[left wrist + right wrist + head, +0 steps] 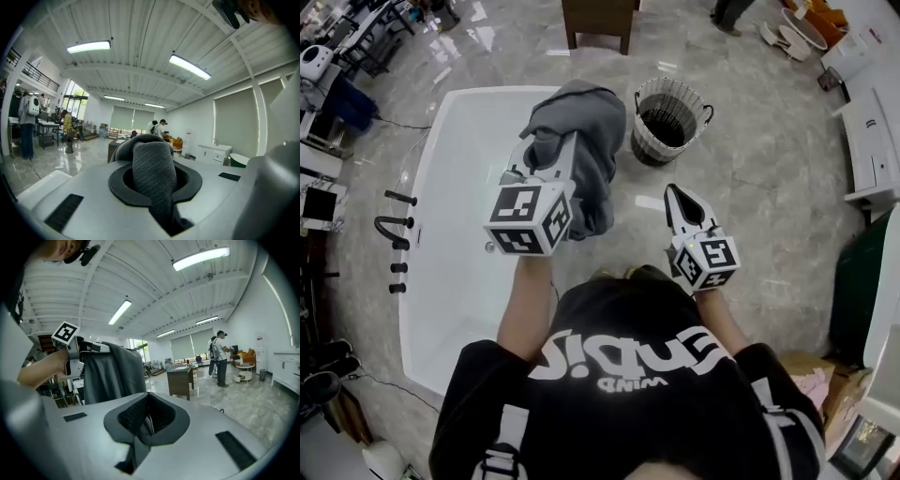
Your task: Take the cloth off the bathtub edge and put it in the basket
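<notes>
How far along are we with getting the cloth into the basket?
Done: the grey cloth is off the bathtub edge. In hand: the left gripper is clamped on it, holding it above the bathtub. Left: carry it to the wicker basket on the floor and release. The right gripper is shut, empty.

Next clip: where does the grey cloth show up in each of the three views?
Head view: the grey cloth is at upper centre, draped over the left gripper.
Left gripper view: the cloth fills the centre, pinched between the jaws.
Right gripper view: the cloth hangs left of centre, below the left gripper.
Shared landmark: the brown wooden table.
</notes>
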### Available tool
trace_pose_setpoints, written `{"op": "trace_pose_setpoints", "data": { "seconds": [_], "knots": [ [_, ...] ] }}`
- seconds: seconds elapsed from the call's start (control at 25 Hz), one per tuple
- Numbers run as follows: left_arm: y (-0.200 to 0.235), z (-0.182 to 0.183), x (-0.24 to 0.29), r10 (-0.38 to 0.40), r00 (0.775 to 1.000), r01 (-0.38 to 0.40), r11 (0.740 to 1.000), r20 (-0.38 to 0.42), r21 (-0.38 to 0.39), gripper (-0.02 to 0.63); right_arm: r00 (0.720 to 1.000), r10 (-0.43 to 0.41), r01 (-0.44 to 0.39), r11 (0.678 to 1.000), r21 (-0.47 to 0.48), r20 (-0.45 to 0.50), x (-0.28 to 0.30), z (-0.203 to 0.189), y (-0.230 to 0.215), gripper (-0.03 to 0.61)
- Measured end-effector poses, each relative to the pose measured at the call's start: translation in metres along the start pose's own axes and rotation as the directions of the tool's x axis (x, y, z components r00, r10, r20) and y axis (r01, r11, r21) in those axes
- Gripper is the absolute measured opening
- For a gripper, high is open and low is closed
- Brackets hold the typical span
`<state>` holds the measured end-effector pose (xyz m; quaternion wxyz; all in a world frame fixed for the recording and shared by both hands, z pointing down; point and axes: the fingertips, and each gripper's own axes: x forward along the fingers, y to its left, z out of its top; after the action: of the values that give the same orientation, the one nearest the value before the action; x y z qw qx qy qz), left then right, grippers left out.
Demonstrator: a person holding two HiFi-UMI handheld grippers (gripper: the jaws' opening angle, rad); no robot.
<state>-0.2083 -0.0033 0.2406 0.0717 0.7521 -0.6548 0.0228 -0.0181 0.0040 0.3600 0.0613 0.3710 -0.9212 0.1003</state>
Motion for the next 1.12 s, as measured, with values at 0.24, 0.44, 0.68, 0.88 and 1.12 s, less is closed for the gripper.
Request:
{"op": "trace_pose_setpoints", "data": {
  "seconds": [0.24, 0.44, 0.68, 0.88, 1.12],
  "knots": [
    [-0.02, -0.007, 0.033, -0.111, 0.994, 0.111, 0.994, -0.013, 0.005, 0.061, 0.991, -0.137, 0.137, 0.99, 0.026, 0.003, -0.014, -0.009, -0.032, 0.014],
    [-0.033, -0.013, 0.068, -0.179, 0.984, 0.179, 0.984, -0.024, 0.011, 0.061, 0.975, -0.222, 0.221, 0.974, 0.054, 0.019, -0.012, -0.01, -0.066, 0.014],
    [-0.044, -0.017, 0.126, -0.215, 0.976, 0.216, 0.976, -0.03, 0.031, 0.061, 0.967, -0.253, 0.25, 0.965, 0.076, 0.022, 0.016, -0.014, -0.109, 0.014],
    [-0.059, -0.004, 0.186, -0.248, 0.968, 0.249, 0.967, -0.021, 0.049, 0.061, 0.969, -0.247, 0.245, 0.967, 0.074, 0.015, 0.05, -0.006, -0.16, 0.014],
    [-0.069, 0.035, 0.281, -0.259, 0.966, 0.259, 0.965, 0.008, 0.048, 0.061, 0.977, -0.213, 0.213, 0.974, 0.078, -0.005, 0.109, 0.022, -0.233, 0.014]
  ]
}}
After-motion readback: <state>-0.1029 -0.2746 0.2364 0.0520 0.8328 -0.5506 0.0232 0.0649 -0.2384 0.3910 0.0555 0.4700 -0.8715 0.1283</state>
